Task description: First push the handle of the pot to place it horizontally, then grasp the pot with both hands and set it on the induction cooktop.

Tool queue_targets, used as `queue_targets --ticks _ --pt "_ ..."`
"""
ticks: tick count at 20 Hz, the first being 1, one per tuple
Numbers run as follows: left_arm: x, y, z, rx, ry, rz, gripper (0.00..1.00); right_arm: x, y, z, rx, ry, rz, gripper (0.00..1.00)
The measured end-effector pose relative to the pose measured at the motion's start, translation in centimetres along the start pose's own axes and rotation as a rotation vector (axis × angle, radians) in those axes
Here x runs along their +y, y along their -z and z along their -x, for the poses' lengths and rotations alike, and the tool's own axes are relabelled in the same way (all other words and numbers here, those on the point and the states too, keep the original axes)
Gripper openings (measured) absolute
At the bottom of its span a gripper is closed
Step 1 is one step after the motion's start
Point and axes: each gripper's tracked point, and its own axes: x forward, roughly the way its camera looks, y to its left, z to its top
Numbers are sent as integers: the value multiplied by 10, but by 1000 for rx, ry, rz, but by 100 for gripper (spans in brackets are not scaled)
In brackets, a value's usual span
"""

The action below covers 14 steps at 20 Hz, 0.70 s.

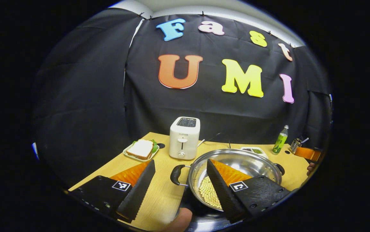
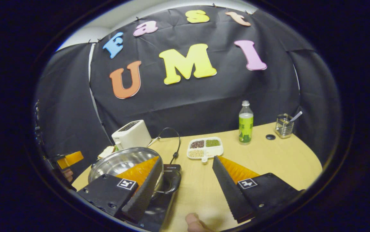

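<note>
A steel pot (image 1: pixel 236 161) with pale beans inside rests on the black induction cooktop (image 1: pixel 201 211) at the table's near edge. Its black left handle (image 1: pixel 175 175) lies between the fingers of my left gripper (image 1: pixel 181 161), which is open and not pressing on it. In the right gripper view the pot (image 2: pixel 120 162) is low on the left, over the cooktop (image 2: pixel 159 206). Its right handle (image 2: pixel 173 183) sits just inside the left finger of my open right gripper (image 2: pixel 187 158). Each gripper also shows far off in the other's view: the right gripper (image 1: pixel 307 153) and the left gripper (image 2: pixel 70 158).
A white toaster (image 1: pixel 184 138) and a plate with a sandwich (image 1: pixel 140 149) stand behind the pot. A divided tray of beans (image 2: pixel 205 147), a green bottle (image 2: pixel 245 124) and a wire utensil holder (image 2: pixel 283 126) are toward the back right. A black cable (image 2: pixel 173 141) runs to the cooktop.
</note>
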Motion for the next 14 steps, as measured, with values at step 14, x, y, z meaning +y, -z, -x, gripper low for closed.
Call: queue_targets --ticks 14 --pt "-129 -113 197 -277 109 -43 95 -69 -66 197 -254 113 88 100"
